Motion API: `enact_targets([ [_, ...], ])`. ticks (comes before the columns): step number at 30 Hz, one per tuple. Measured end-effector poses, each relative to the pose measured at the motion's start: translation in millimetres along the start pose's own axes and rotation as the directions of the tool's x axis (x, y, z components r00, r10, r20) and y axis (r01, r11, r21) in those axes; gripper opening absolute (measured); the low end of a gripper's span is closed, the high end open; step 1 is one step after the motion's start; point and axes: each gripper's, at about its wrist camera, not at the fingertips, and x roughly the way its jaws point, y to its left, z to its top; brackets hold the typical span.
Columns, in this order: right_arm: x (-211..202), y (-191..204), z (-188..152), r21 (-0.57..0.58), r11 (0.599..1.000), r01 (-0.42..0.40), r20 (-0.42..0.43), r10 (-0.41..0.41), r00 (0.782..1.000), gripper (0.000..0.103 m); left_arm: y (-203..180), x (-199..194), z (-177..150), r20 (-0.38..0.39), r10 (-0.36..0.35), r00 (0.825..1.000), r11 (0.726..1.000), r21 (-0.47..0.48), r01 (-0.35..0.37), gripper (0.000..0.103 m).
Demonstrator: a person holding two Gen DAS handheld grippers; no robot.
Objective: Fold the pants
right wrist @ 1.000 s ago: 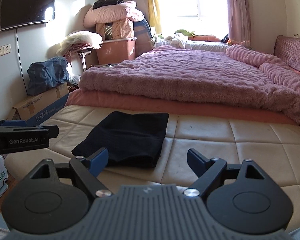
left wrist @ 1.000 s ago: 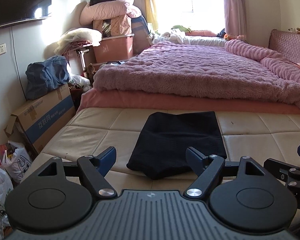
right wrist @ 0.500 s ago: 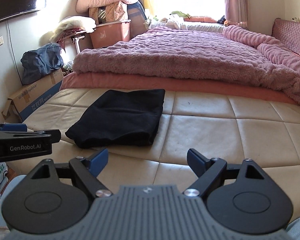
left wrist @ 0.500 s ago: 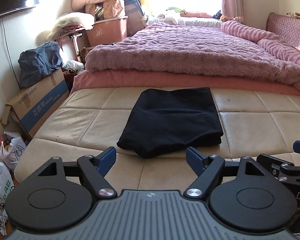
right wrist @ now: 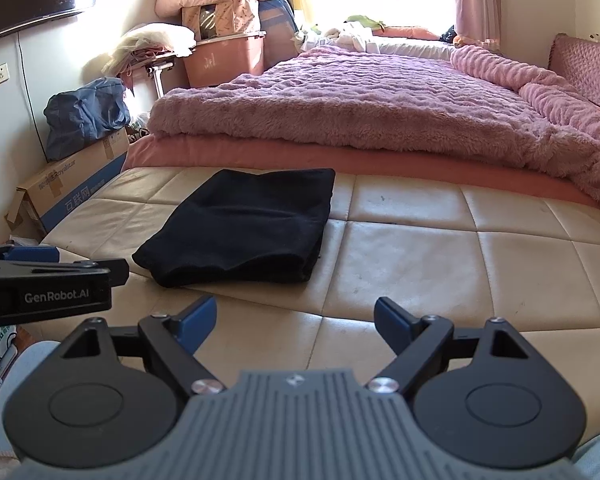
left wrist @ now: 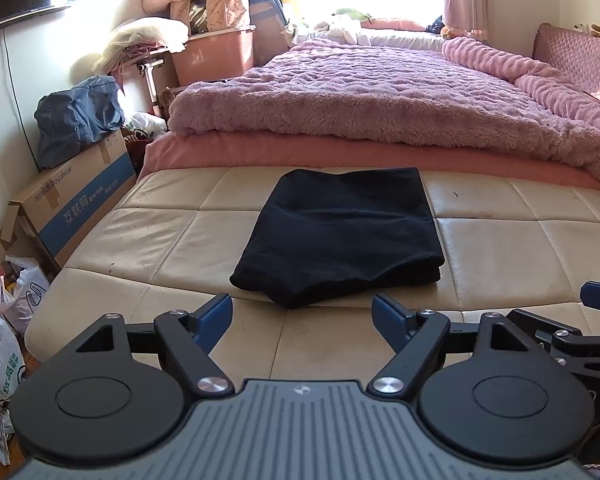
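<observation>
The black pants (left wrist: 340, 236) lie folded into a compact rectangle on the cream quilted bench (left wrist: 160, 236). They also show in the right wrist view (right wrist: 244, 224), left of centre. My left gripper (left wrist: 302, 312) is open and empty, just short of the pants' near edge. My right gripper (right wrist: 296, 316) is open and empty, near the bench's front edge and to the right of the pants. The left gripper's body (right wrist: 48, 288) shows at the left of the right wrist view.
A bed with a fluffy purple blanket (left wrist: 380, 96) lies behind the bench. A cardboard box (left wrist: 76, 204) with a blue bag (left wrist: 76, 116) on it stands at the left. Plastic bags (left wrist: 4, 344) sit on the floor. Storage bins and bedding (left wrist: 212, 36) are stacked by the wall.
Both grippers have pulled back and tilted down slightly, so the pants sit higher in view. The pants have not moved. Both grippers stay open.
</observation>
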Motion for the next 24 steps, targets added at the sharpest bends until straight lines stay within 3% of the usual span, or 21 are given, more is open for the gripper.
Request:
enact_targets([
  [24, -3.8, 3.7, -1.8, -0.014, 1.000, 0.004, 0.009, -0.004, 1.000, 0.082, -3.0, -4.3, 0.2, 0.013, -0.012, 1.000, 1.000, -0.006, 0.012, 0.093],
])
